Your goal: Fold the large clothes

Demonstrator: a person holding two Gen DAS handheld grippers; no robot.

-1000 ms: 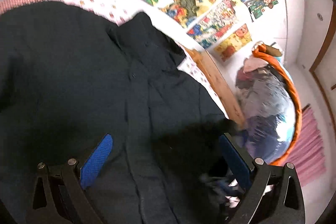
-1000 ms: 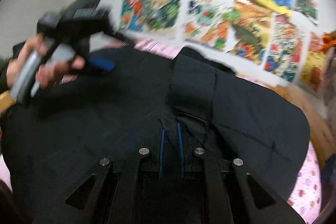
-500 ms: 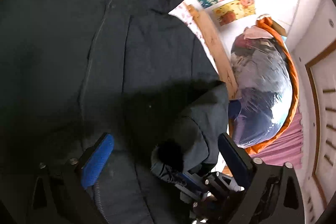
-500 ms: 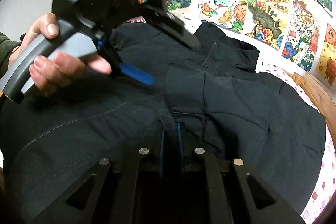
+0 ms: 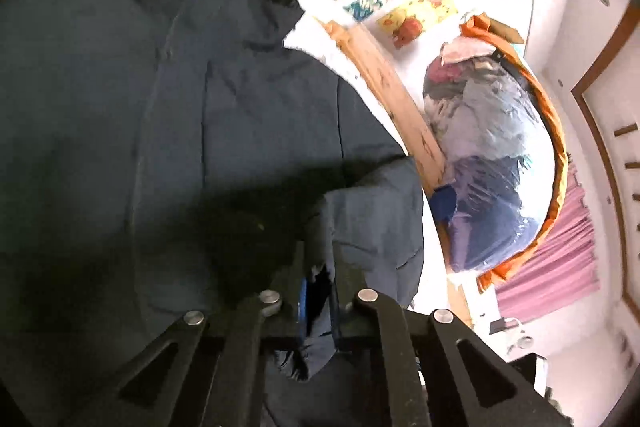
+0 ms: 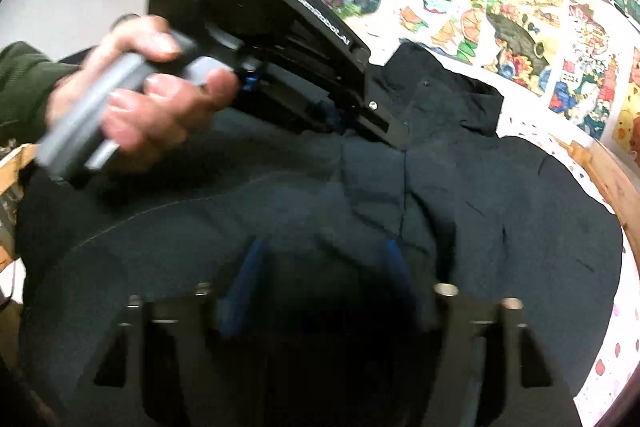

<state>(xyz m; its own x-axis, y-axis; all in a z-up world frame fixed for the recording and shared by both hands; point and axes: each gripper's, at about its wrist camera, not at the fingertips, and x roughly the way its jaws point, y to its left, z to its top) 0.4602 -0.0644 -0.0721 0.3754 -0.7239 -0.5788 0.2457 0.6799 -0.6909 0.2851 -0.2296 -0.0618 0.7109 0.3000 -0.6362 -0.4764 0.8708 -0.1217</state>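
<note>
A large dark navy jacket lies spread over the bed, collar toward the wall. My left gripper is shut on a fold of the jacket's edge, which rises bunched between its blue pads. It also shows in the right wrist view, held in a hand over the jacket's middle. My right gripper is open, its blue pads apart, resting low on the jacket with loose fabric between the jaws.
A wooden bed rail runs along the right side. Beyond it sits an orange-rimmed bag of clothes. Colourful drawings cover the wall behind. Pink-dotted bedsheet shows at the right edge.
My left gripper closed on the jacket fold that the right gripper held. My right gripper opened and let the fabric go.
</note>
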